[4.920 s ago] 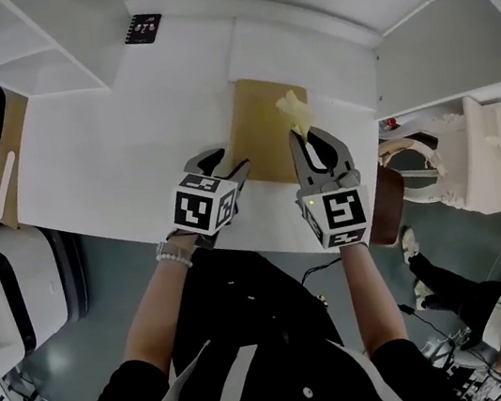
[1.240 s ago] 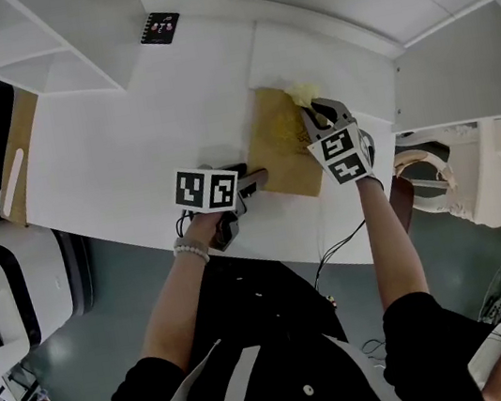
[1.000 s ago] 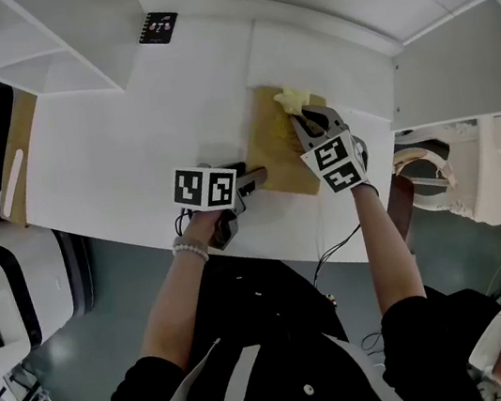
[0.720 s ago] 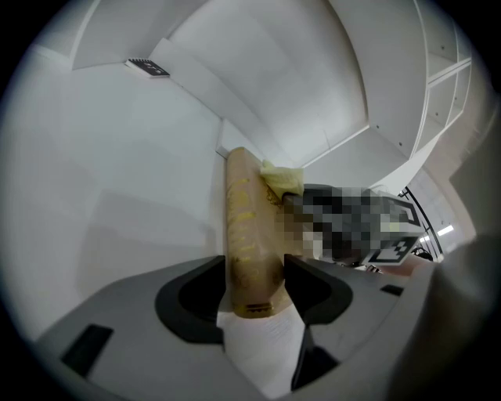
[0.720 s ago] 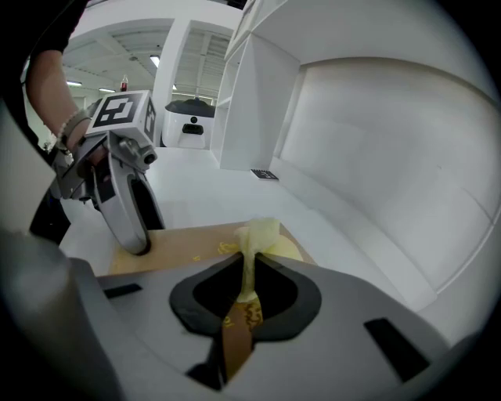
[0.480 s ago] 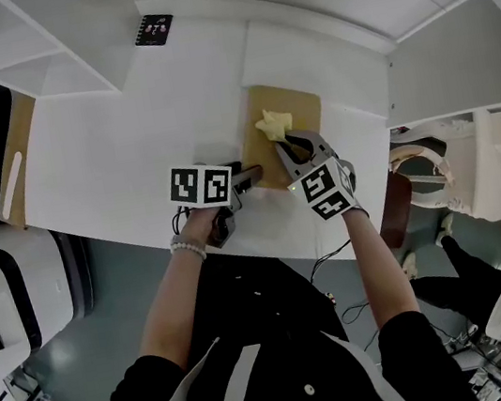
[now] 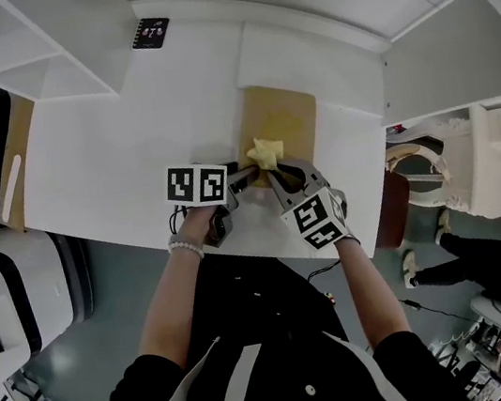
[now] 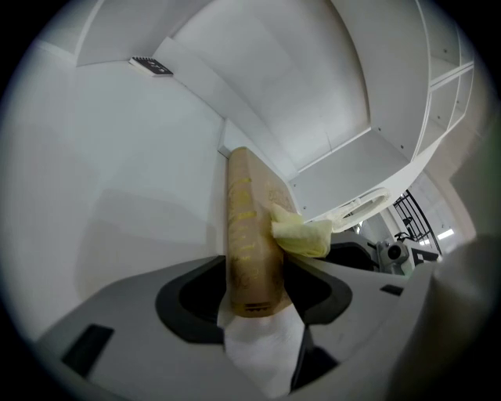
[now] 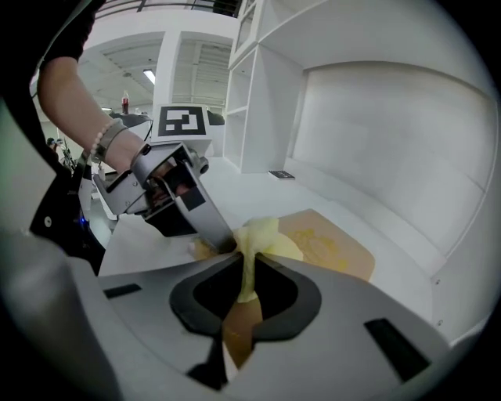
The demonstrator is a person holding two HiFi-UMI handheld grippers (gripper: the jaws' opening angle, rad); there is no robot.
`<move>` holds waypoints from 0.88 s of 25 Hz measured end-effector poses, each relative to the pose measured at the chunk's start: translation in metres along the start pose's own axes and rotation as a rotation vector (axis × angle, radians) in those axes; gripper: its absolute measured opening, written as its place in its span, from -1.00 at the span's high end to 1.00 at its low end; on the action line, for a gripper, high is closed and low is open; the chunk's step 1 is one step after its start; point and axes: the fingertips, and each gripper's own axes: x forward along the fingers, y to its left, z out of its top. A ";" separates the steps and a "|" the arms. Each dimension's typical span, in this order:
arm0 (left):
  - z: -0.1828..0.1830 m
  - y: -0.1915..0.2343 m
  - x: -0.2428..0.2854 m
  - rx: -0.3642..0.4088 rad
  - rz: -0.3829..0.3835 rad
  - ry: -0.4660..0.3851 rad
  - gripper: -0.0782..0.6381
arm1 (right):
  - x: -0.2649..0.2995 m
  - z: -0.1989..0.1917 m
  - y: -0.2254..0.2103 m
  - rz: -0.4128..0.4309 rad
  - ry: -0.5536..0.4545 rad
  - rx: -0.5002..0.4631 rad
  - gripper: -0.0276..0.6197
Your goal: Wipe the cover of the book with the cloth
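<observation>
On the table (image 7: 115, 132), left gripper (image 7: 246, 175) clamps the tan book (image 7: 287, 120), right gripper (image 7: 279, 175) pinches crumpled yellow cloth (image 7: 266, 151).

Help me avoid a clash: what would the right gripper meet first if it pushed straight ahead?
Probably the left gripper, clamped on the book just past the held cloth; depth is unclear.

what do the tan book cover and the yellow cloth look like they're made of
The tan rectangular book: cover looks like matte card or kraft paper, with no glare and faint yellow print; a coating can't be ruled out. The crumpled pale yellow cloth: soft thin fabric, maybe microfibre, since it bunches into limp folds where the right gripper pinches it.
</observation>
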 end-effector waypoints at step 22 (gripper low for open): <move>0.000 0.000 0.001 -0.008 -0.018 0.000 0.14 | -0.025 0.017 -0.097 -0.155 -0.049 0.123 0.80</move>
